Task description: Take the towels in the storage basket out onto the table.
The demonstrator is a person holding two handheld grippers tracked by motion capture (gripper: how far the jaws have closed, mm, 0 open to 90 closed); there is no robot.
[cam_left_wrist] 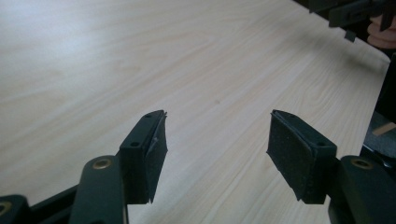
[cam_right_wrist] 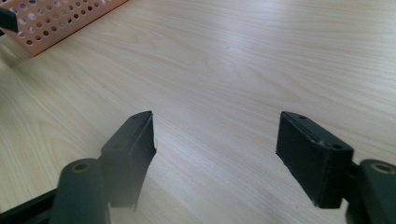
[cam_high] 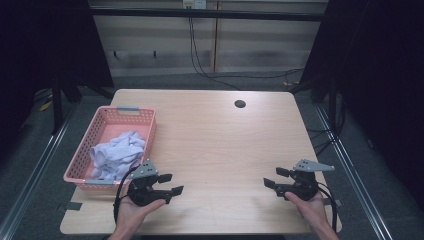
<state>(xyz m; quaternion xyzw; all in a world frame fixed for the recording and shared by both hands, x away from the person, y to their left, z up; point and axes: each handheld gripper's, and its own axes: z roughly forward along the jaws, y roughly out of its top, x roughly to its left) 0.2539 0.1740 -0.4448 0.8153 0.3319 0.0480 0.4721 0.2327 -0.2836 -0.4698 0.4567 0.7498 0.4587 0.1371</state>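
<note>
A pink perforated basket (cam_high: 102,131) stands at the table's left edge, and a crumpled pale lavender cloth (cam_high: 118,152) lies inside it. Just to the right of the basket's near corner, my left gripper (cam_high: 170,183) is held low over the table, open, its jaws pointing right with nothing between them (cam_left_wrist: 217,140). Near the front right of the table my right gripper (cam_high: 274,177) is open too, jaws pointing left and bare wood between them (cam_right_wrist: 217,144). The basket's corner (cam_right_wrist: 56,18) appears at the top left of the right gripper view.
The light wooden table (cam_high: 215,145) has a round dark hole (cam_high: 240,104) near its far edge. Cables run along the floor behind it. Dark curtains flank both sides, and metal rails run along the floor.
</note>
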